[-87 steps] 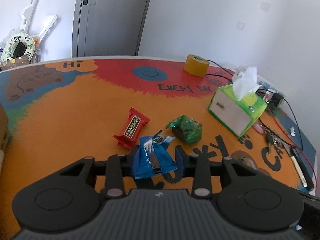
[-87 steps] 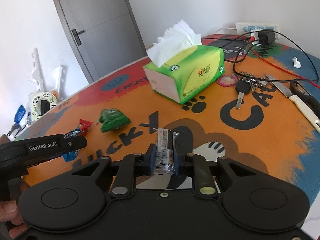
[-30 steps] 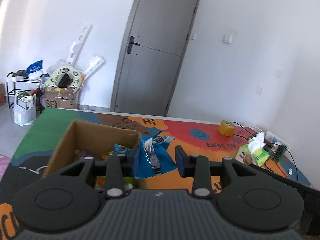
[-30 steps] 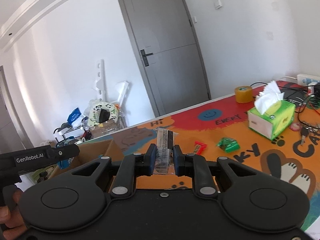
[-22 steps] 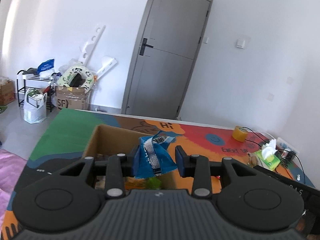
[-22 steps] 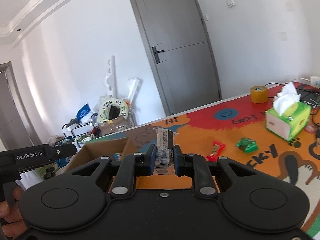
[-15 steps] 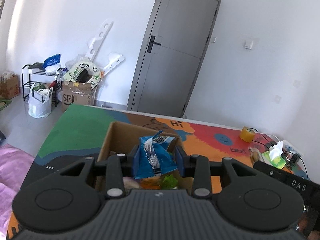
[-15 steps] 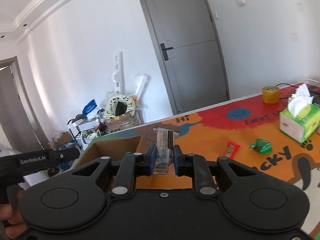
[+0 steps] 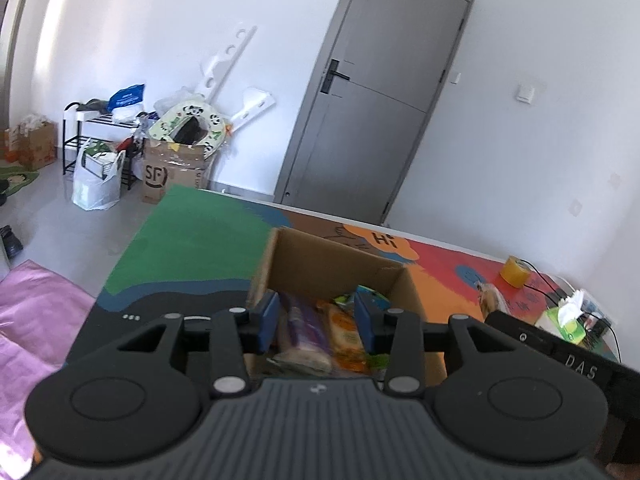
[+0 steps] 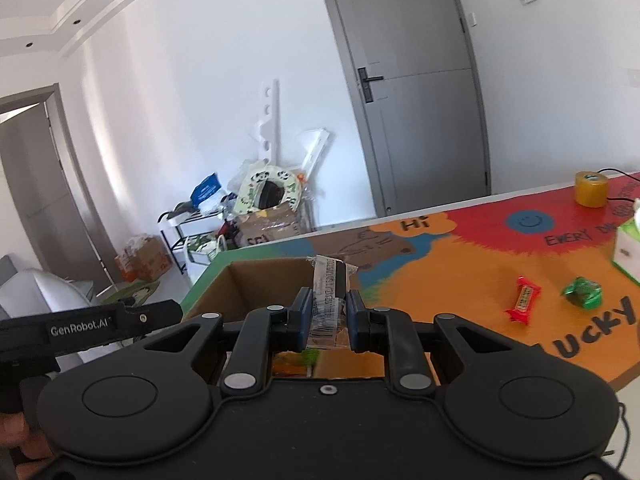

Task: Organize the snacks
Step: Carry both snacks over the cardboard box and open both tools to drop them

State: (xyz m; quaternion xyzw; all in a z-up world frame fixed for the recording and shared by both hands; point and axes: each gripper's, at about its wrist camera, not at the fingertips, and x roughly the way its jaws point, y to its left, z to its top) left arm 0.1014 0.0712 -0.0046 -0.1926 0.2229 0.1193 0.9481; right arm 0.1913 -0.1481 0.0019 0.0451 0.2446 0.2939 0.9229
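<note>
My left gripper (image 9: 316, 322) hangs over the open cardboard box (image 9: 332, 268) that stands near the table's (image 9: 192, 248) left end, and its jaws have just been opening: they stand apart with nothing pinched between the blue pads, only the box's contents showing through the gap. Down inside I make out a purple packet (image 9: 302, 328) and an orange packet (image 9: 346, 334) lying side by side, with a bit of green and blue wrapping behind them toward the box's far wall; which one I let go of, I cannot tell. My right gripper (image 10: 327, 318) is clenched on a clear-wrapped snack bar (image 10: 330, 292), which stands upright between the pads, its printed label facing me, above the near right corner of the same box. From that camera I see the left gripper's black body coming in from the left edge, a hand (image 10: 20, 436) under it. Out on the orange part of the table, well apart from the box, lie a red candy bar (image 10: 524, 300) and a green wrapped snack (image 10: 582, 292), near each other, neither touching. A roll of yellow tape (image 10: 591, 189) sits by the table's far edge, and a green tissue box (image 10: 628, 252) is at the right.
</note>
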